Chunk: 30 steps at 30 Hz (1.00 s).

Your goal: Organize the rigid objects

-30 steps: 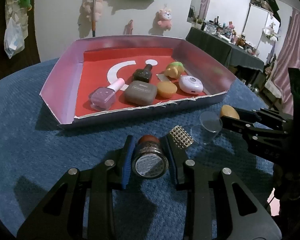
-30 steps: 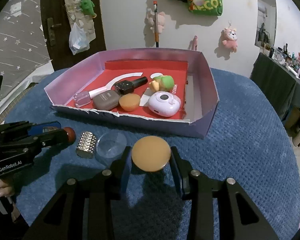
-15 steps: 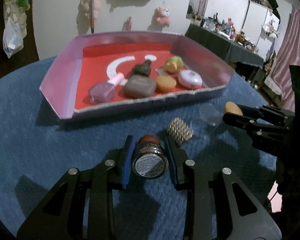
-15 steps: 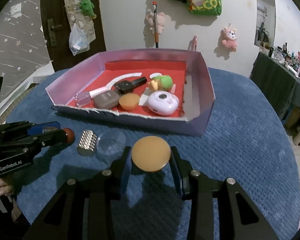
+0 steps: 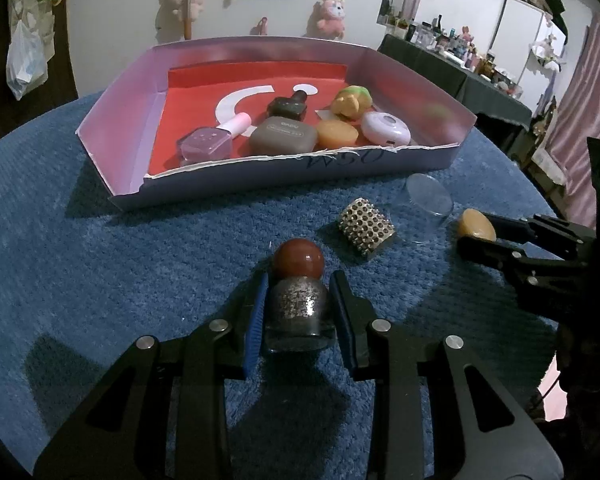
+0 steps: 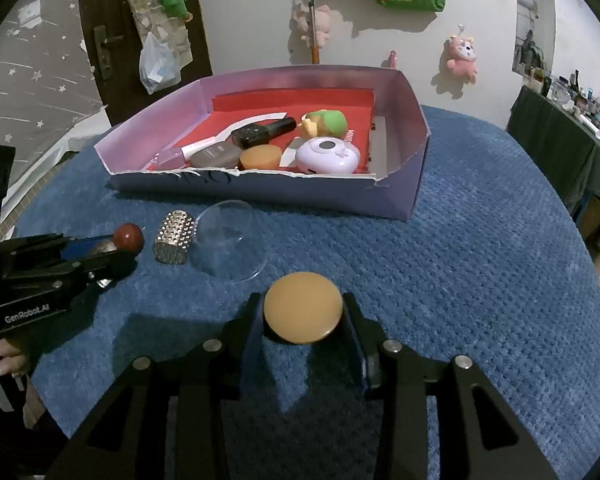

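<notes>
Two grips: our left gripper [image 5: 300,312] clamps the glittery bottle [image 5: 298,308] while the right gripper [image 6: 302,320] is opening around the orange disc [image 6: 302,307] (tray [image 6: 404,200] at twelve o'clock), so we release gently.

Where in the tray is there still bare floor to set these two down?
Bare red floor lies at the back of the tray, behind the dark bottle and green toy, and along the right wall beside the white case. The front row, from the pink bottle to that case, is packed tight.
</notes>
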Each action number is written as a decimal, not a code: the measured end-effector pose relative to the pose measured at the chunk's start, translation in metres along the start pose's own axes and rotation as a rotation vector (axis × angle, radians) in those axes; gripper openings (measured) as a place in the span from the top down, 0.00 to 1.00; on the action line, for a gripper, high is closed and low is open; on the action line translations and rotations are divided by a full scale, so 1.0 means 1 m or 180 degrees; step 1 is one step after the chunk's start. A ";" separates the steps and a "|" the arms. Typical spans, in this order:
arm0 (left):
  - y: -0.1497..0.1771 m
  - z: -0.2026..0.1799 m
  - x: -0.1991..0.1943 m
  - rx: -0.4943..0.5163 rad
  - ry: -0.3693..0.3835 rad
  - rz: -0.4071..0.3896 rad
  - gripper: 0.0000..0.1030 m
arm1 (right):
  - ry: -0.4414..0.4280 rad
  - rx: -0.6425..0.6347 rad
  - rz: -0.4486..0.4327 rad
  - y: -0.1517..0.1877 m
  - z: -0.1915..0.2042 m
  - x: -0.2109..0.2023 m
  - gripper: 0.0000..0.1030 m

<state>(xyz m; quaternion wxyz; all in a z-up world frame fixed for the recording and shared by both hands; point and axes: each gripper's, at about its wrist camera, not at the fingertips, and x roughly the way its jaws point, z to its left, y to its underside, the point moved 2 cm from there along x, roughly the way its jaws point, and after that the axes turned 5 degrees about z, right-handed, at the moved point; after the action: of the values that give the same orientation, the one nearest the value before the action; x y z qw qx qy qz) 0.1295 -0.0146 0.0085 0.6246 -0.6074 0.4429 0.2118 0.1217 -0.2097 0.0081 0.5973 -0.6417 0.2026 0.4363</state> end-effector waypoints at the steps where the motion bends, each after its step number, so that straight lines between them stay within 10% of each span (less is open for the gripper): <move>1: 0.000 0.000 0.000 0.0006 -0.0013 0.0001 0.71 | -0.0016 0.0002 -0.0001 0.000 0.000 0.000 0.48; 5: -0.002 -0.002 0.002 0.0023 -0.0050 0.0006 0.69 | -0.0016 0.0000 -0.0019 0.001 0.000 -0.002 0.44; 8: -0.002 -0.003 0.001 0.0005 -0.0059 -0.0025 0.35 | -0.0017 0.0021 -0.0024 0.002 -0.001 -0.002 0.44; 22: -0.009 -0.002 0.007 -0.0021 -0.0136 -0.0026 0.34 | -0.0006 0.0008 -0.0028 0.001 -0.002 -0.002 0.39; 25: -0.009 -0.003 0.010 -0.0004 -0.0144 -0.0020 0.38 | 0.0011 0.0012 -0.0024 -0.001 -0.003 0.000 0.39; 27: -0.010 -0.004 0.011 0.0037 -0.0202 -0.0023 0.63 | 0.0027 0.0004 -0.0025 -0.003 -0.002 0.001 0.39; 30: -0.011 -0.005 0.011 0.0070 -0.0175 -0.0018 0.73 | 0.0048 -0.0022 -0.0054 -0.004 0.000 0.001 0.50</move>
<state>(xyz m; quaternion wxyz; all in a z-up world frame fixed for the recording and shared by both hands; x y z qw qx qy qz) 0.1424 -0.0244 0.0066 0.6437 -0.5957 0.4261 0.2218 0.1254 -0.2088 0.0096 0.5972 -0.6488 0.2001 0.4271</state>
